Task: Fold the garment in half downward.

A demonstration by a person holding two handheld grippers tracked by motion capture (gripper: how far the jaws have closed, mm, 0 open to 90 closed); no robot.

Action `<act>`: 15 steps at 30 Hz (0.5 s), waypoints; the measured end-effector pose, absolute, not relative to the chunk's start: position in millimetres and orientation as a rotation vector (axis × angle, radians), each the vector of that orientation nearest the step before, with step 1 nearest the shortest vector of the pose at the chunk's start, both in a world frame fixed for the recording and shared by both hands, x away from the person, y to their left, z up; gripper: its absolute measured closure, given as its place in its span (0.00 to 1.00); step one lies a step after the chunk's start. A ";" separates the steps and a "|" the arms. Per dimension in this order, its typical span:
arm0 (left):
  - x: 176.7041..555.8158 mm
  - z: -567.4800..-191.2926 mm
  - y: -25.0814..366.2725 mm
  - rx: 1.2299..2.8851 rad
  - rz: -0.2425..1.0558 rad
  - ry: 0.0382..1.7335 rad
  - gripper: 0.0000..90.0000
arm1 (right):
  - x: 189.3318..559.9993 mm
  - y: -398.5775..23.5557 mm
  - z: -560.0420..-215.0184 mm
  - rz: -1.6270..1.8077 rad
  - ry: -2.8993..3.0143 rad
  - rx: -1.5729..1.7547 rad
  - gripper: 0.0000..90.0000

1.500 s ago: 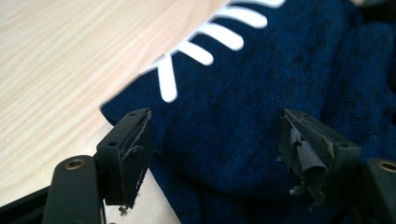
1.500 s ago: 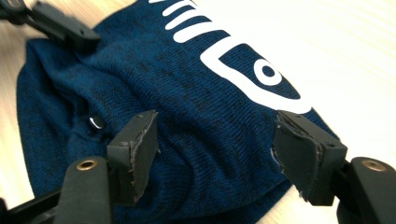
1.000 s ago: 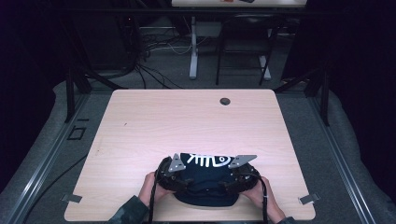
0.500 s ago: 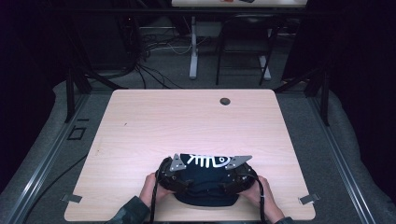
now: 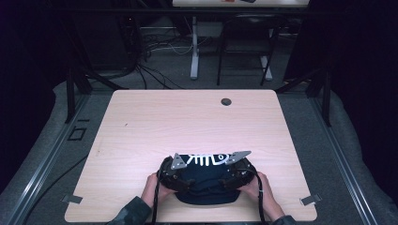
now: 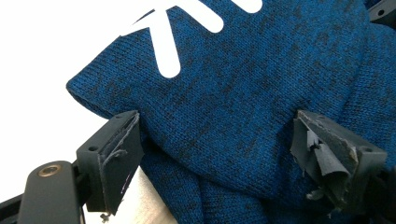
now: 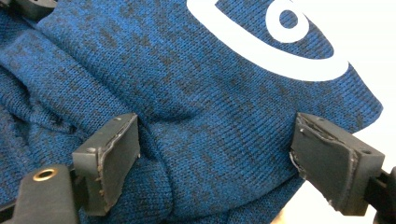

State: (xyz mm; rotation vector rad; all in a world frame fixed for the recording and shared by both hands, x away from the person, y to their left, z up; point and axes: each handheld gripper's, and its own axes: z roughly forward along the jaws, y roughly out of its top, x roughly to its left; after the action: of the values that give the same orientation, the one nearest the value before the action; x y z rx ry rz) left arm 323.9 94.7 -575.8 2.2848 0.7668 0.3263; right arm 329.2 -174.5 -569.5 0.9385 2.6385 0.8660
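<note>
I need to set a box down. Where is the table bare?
Bare: the table from the blue knit garment back to the cable hole, plus both side strips. Crowded: the near edge, with both hands and grippers on the garment.

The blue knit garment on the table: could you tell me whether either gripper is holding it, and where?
Nothing is held. Both the left gripper and right gripper stand open over the folded blue knit garment.

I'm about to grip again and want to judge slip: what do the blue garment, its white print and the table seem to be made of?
The blue garment looks like soft knitted fabric: fine ribbed stitches, dark flecks, loose folds. The white print seems a smooth, flat layer, perhaps vinyl or ink, with crisp edges and no weave. The table looks like pale wood-grain laminate, matte; whether solid wood, I can't tell.
</note>
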 end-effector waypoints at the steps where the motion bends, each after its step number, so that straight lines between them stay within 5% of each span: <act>1: 324.7 -575.7 94.8 2.285 0.331 0.770 0.19 | 331.0 -174.1 -569.5 0.863 2.640 0.935 0.17; 15: 343.0 -577.9 101.3 2.264 0.302 0.811 0.17 | 347.1 -169.8 -570.3 0.870 2.622 0.955 0.17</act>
State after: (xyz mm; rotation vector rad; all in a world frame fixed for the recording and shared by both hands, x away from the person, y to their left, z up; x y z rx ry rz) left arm 343.0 101.3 -577.9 2.2645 0.8108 0.3024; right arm 347.1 -169.8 -570.3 0.9549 2.6220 0.8702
